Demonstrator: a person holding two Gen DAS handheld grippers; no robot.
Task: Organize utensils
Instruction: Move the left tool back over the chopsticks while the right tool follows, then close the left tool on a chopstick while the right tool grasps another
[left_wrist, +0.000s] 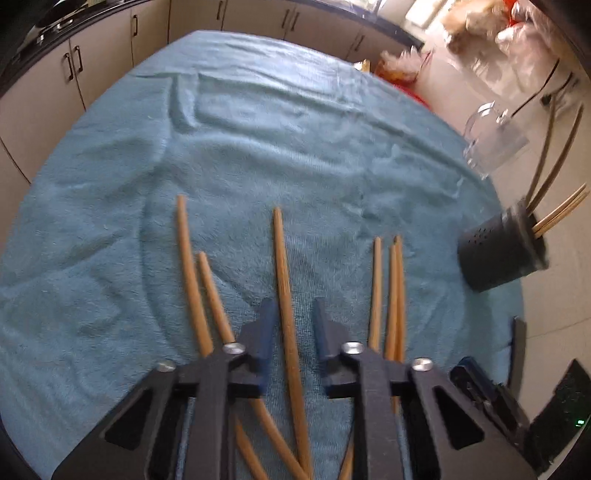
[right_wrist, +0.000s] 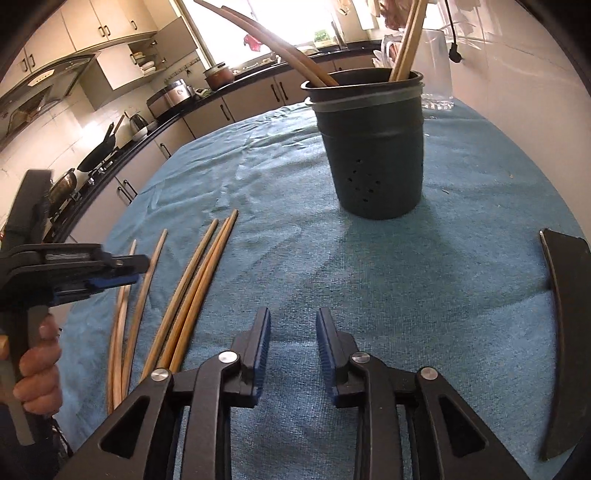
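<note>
Several wooden chopsticks lie on the blue towel (left_wrist: 258, 147). In the left wrist view my left gripper (left_wrist: 293, 306) is open, low over the towel, with one chopstick (left_wrist: 286, 295) running between its fingers, untouched. Two chopsticks (left_wrist: 192, 273) lie to its left and three (left_wrist: 391, 291) to its right. A dark perforated utensil holder (right_wrist: 373, 147) stands upright ahead of my right gripper (right_wrist: 293, 317), which is open and empty. The holder has several chopsticks (right_wrist: 406, 48) in it. It also shows at the right in the left wrist view (left_wrist: 498, 251). The left gripper appears in the right wrist view (right_wrist: 125, 271).
A clear glass pitcher (left_wrist: 491, 140) stands behind the holder near the table's far edge. A dark flat object (right_wrist: 569, 332) lies on the towel at the right. Kitchen cabinets and a counter (right_wrist: 155, 110) with cookware surround the table.
</note>
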